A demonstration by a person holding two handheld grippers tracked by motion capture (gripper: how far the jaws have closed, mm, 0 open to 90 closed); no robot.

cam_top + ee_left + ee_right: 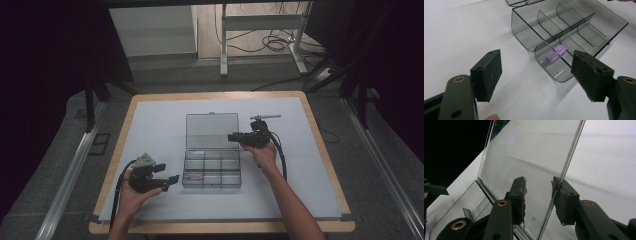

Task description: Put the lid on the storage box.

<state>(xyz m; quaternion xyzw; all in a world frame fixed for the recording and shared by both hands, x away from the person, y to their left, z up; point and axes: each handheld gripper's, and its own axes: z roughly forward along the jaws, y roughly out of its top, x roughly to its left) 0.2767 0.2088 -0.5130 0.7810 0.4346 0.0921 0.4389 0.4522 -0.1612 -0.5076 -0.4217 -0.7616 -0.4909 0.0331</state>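
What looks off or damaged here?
The left gripper has a torn pad, its facing peeling at the edge. In the clear compartment box, the purple clip sits under a divider, spanning two compartments.

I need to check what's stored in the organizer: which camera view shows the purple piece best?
The left gripper view: the purple piece lies close and sharp in a near compartment of the clear box. The high view shows it as a small purple smear.
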